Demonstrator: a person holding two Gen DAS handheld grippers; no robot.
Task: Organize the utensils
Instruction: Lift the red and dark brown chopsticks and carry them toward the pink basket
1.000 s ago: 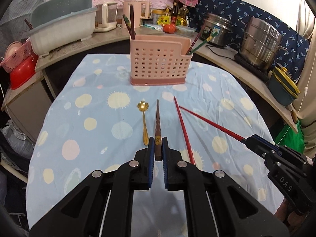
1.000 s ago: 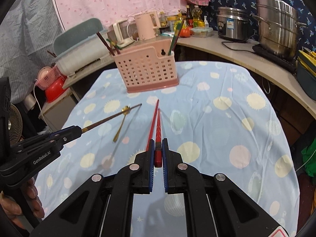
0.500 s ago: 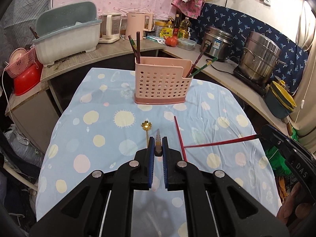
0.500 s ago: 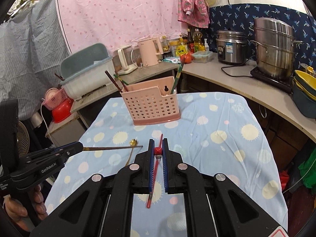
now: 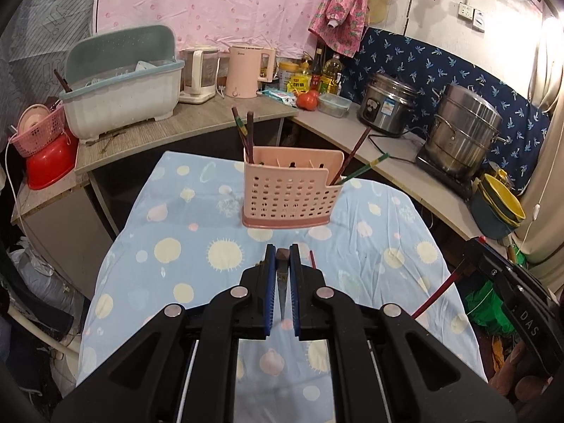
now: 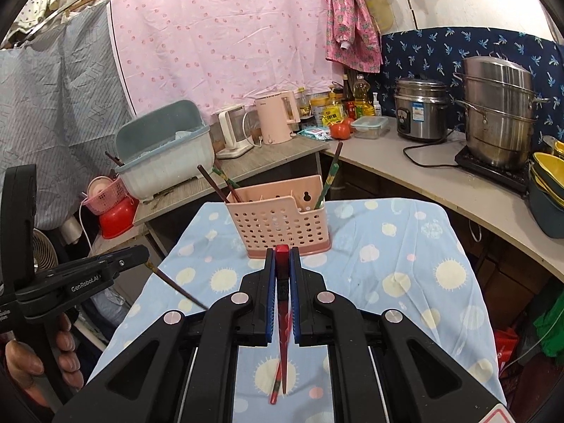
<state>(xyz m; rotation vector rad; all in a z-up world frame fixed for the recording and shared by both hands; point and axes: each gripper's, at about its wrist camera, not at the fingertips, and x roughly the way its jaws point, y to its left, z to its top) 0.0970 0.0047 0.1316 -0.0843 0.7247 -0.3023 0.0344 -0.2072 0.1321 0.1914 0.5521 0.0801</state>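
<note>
Soft dotted blue tablecloth (image 5: 183, 246), perforated pink plastic caddy (image 5: 289, 194) ahead, left gripper (image 5: 282, 261) clamped a brown chopstick (image 5: 282, 289), right gripper (image 6: 282, 264) clamped a glossy red chopstick (image 6: 282, 317).

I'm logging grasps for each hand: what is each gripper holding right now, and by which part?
The left gripper is shut on the brown chopstick at its thick top end. The right gripper clamps the red chopstick at its thick end.

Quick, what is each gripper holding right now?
Left gripper: shut on the brown chopstick.
Right gripper: shut on the red chopstick.
</note>
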